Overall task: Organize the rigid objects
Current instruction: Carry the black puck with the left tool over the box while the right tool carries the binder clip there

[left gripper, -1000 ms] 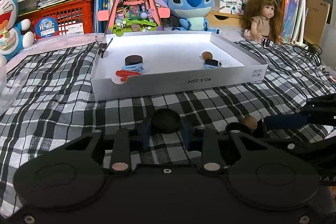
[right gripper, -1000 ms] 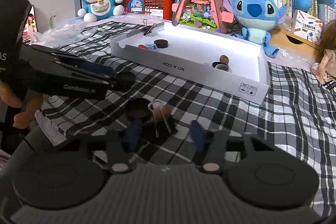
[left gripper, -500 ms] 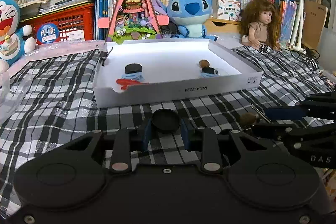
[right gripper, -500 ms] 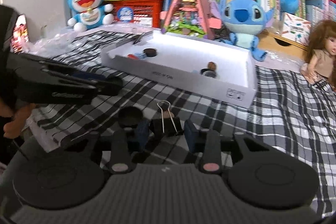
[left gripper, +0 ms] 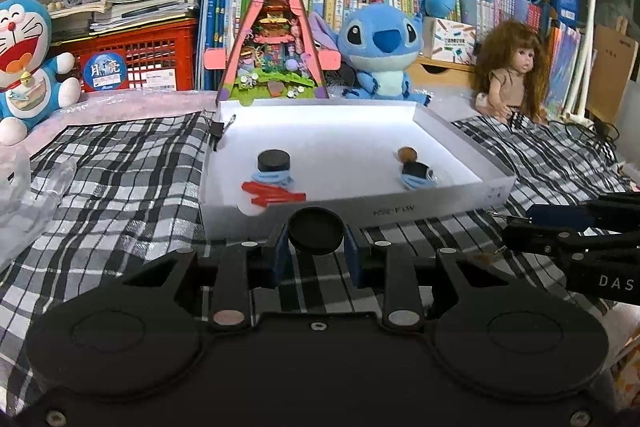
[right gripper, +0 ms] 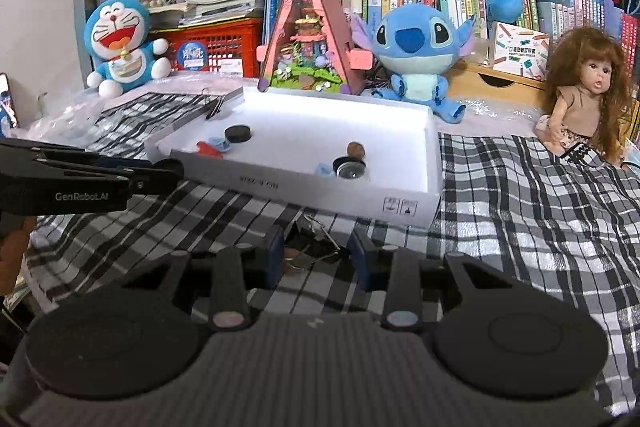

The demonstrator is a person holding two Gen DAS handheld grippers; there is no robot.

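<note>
The black disc (left gripper: pixel 317 231) sits pinched between the two blue pads of the left claw (left gripper: pixel 316 247), which is closed tight on its edges, and it hangs in front of the near wall of the white box (left gripper: pixel 400 213). The black binder clip (right gripper: pixel 310 247) is between the pads of the right claw (right gripper: pixel 316 253), its wire handles sticking out to the right; the jaws are drawn in around it, though whether both pads actually press on it cannot be told from this angle. That claw sits low over the checked cloth (right gripper: pixel 520 195), just short of the box's near wall.

The box lies open on the cloth. Inside, toward its left end, a second black disc (left gripper: pixel 273 160) rests on a light blue piece (left gripper: pixel 276 178), with red pieces (left gripper: pixel 272 193) just in front of it. Toward the right end lie a small brown round thing (left gripper: pixel 407 153), a dark cap-like thing (left gripper: pixel 416 169) and another light blue piece touching it. A further binder clip (left gripper: pixel 219 129) grips the box's far left wall.

Behind the box stand a pink triangular toy house (left gripper: pixel 276 39), a blue plush with big ears (left gripper: pixel 380 47), a doll with brown hair (left gripper: pixel 510 67) to the right, and a blue-and-white cat plush (left gripper: pixel 24 55) to the left before a red crate (left gripper: pixel 140 55) and rows of books.
</note>
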